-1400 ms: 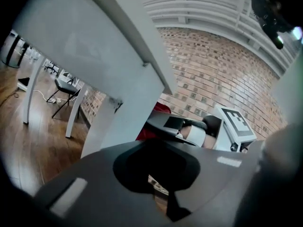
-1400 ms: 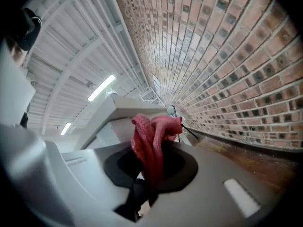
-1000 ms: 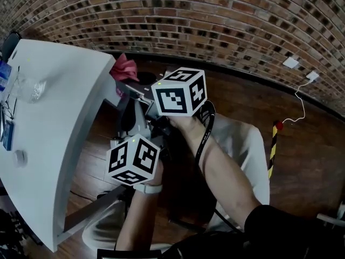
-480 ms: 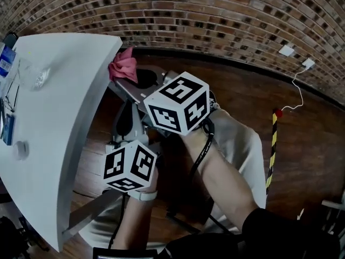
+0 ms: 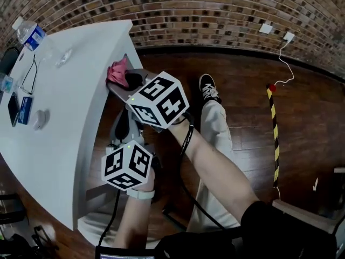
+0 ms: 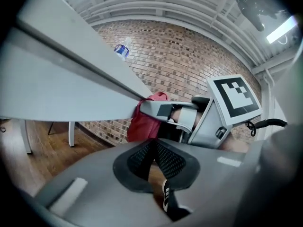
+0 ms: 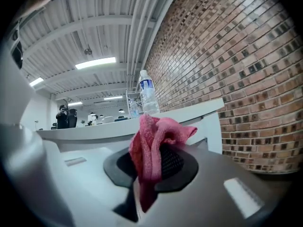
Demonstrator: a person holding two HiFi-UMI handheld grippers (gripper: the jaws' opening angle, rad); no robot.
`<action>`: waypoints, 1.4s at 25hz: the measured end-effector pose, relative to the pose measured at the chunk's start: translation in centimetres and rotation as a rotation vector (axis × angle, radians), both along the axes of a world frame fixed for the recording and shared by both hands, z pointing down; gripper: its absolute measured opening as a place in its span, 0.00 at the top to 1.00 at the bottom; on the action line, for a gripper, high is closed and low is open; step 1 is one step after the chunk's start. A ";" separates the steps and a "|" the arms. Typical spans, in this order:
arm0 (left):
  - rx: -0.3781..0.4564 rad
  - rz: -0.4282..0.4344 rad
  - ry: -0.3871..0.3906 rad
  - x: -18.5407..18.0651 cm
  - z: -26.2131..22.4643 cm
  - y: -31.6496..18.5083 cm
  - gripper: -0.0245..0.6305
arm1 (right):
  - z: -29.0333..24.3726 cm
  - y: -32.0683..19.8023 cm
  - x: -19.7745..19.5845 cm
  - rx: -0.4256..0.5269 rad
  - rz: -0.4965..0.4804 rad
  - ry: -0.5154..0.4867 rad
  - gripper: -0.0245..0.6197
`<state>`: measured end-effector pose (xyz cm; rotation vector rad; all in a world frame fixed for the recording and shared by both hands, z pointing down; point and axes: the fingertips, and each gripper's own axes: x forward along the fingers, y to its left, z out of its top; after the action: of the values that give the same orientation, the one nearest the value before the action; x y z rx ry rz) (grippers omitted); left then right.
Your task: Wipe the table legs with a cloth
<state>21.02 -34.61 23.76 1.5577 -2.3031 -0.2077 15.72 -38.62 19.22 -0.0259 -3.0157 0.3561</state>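
Note:
A pink cloth [image 5: 117, 72] hangs bunched at the far corner of the white table [image 5: 59, 107]. My right gripper [image 5: 127, 80] is shut on it. In the right gripper view the cloth [image 7: 150, 148] is pinched between the black pads, its end drooping, and a white table leg [image 7: 212, 129] stands just behind by the brick wall. My left gripper [image 5: 121, 127] is lower, under the table's edge. Its pads [image 6: 166, 158] meet with nothing between them. From the left gripper view I see the cloth [image 6: 144, 123] against the table's underside [image 6: 57, 91].
A water bottle [image 5: 29, 35], a phone [image 5: 25, 110] and small items lie on the tabletop. A brick wall [image 5: 215, 9] runs behind. On the wooden floor are the person's leg and shoe [image 5: 208, 88], a yellow-black striped post [image 5: 274, 139] and a charger cable [image 5: 280, 47].
The head view has swung, so more of the tabletop and floor shows. The right gripper with the cloth stays at the table's far corner; the left gripper stays low beside it.

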 end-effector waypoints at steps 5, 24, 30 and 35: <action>-0.007 0.043 0.020 1.8 0.7 7.2 0.96 | 0.1 7.8 1.4 0.043 0.020 0.017 0.88; -0.060 0.119 -0.037 6.1 1.3 25.1 0.96 | 0.8 26.4 4.9 0.101 -0.005 0.054 0.88; -0.059 0.240 -0.077 6.6 0.6 28.8 0.96 | 0.3 29.4 5.8 0.081 0.101 0.048 0.88; -0.055 0.341 -0.121 5.4 -0.4 34.6 0.96 | -0.6 34.4 5.3 0.072 0.187 0.039 0.88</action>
<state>26.46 -0.04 23.39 1.9471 -2.0639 0.0365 21.06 -4.23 18.67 0.2674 -2.9964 0.2605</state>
